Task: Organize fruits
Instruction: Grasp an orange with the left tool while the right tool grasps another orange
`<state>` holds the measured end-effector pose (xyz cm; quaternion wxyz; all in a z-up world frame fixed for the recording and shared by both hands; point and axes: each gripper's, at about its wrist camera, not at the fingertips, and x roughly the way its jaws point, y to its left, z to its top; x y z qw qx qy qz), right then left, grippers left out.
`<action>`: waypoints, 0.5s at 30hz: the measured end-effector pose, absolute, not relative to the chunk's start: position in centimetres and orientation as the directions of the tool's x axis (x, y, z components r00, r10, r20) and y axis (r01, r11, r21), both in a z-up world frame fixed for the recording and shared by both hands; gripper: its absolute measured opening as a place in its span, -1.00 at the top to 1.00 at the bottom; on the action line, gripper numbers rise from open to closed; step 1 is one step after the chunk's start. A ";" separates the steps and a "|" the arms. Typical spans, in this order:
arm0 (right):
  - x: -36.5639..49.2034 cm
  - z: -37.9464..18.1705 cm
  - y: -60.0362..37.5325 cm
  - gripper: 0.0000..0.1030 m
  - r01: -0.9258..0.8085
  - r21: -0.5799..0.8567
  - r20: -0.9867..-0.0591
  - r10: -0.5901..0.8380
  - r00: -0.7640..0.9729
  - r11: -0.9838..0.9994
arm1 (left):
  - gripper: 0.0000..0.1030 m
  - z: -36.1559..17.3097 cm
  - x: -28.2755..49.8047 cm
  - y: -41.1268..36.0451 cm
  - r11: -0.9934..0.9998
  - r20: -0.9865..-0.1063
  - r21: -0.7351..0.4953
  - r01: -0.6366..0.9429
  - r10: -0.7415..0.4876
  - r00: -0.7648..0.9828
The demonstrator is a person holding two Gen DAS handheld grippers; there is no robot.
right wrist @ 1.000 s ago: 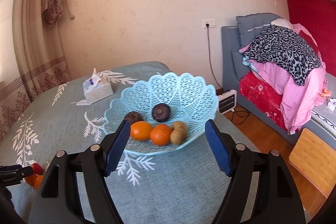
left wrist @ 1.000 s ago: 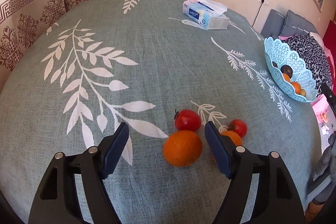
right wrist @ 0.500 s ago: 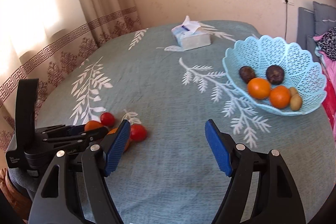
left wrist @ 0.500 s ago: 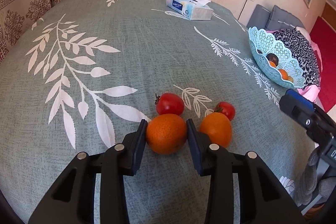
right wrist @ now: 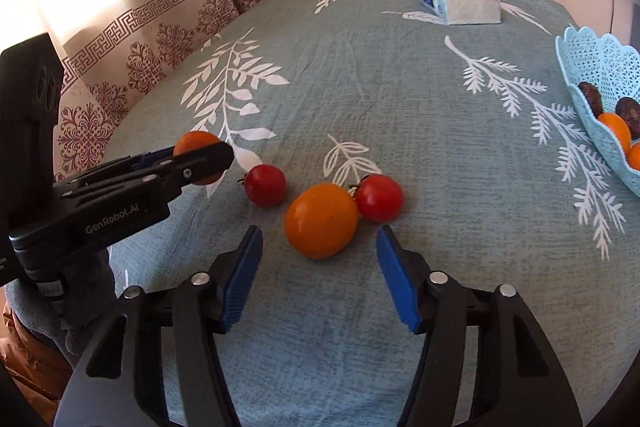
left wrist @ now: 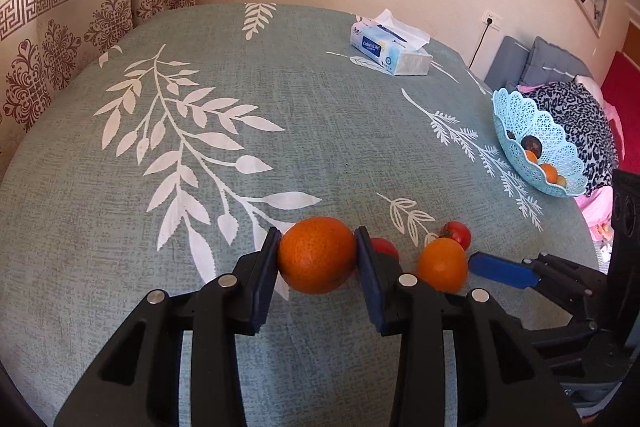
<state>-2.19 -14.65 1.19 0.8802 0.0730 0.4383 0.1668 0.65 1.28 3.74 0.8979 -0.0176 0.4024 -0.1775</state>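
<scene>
**Left tongs carry one orange; right tongs lined up on the second**

My left gripper point(left wrist: 316, 259) is clamped on an orange point(left wrist: 317, 254), blue pads pressing both its sides. It looks lifted off the table's tablecloth point(left wrist: 280, 131), though I can't be sure of the clearance.

My right gripper point(right wrist: 320, 281) stands wide, jaws either side of the second orange point(right wrist: 321, 220), not touching it. That fruit lies near the table's front edge, touching a tomato point(right wrist: 379, 197) on its right; another tomato point(right wrist: 265, 185) sits just beside it on the left.

The blue lattice basket point(right wrist: 596, 67) sits at the table's right edge, already holding oranges and dark fruit. A tissue box point(right wrist: 460, 1) sits toward the far edge.

Step in hand, as I judge it: picking, both hands. Next: push the right jaws forward around the second orange and close without nudging the touching tomato. Then carry both oranges to the basket, well apart from here.
</scene>
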 end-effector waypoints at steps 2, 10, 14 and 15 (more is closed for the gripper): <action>-1.8 0.8 -13.9 0.03 -0.233 0.251 -0.759 0.340 0.556 0.940 | 0.27 3.6 0.7 1.6 0.937 -0.718 -0.184 0.296 -0.334 0.611; -1.0 0.8 -13.3 0.23 -0.226 0.204 -0.761 0.299 0.576 0.953 | 0.27 3.5 0.6 1.9 0.934 -0.719 -0.191 0.302 -0.342 0.605; -1.5 1.5 -13.9 0.23 -0.225 0.200 -0.744 0.297 0.599 0.954 | 0.27 3.6 0.5 1.7 0.935 -0.719 -0.188 0.302 -0.340 0.606; -1.7 1.8 -14.1 0.23 -0.221 0.205 -0.737 0.299 0.607 0.954 | 0.27 3.6 0.5 1.7 0.935 -0.720 -0.186 0.302 -0.339 0.606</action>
